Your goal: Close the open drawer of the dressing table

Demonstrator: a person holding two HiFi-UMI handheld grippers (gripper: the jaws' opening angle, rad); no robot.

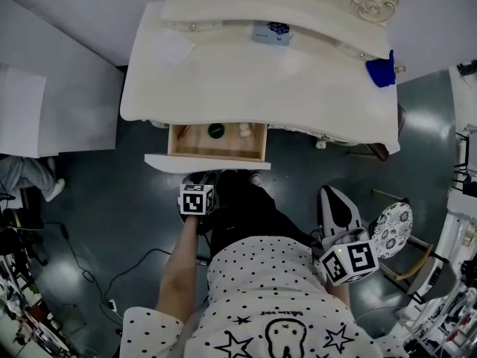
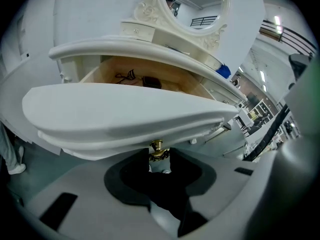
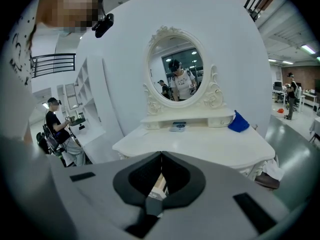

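The white dressing table (image 1: 298, 88) has its middle drawer (image 1: 180, 142) pulled out, and bare wood shows inside. Its white front panel (image 1: 168, 162) fills the left gripper view (image 2: 125, 114). A brass knob (image 2: 157, 149) hangs under that panel. My left gripper (image 2: 158, 153) is shut on the knob, one fingertip on each side of it. In the head view the left gripper (image 1: 201, 179) sits just below the drawer front. My right gripper (image 3: 161, 155) is held back at the lower right (image 1: 333, 200). It is shut, holds nothing and points toward the table.
The drawer holds a dark round item (image 1: 216, 130) and small white things (image 1: 244, 130). A blue cloth (image 1: 382, 71), a small box (image 1: 271, 33) and an oval mirror (image 3: 176, 66) are on the table. A patterned stool (image 1: 393, 228) stands right; cables (image 1: 82, 267) trail left.
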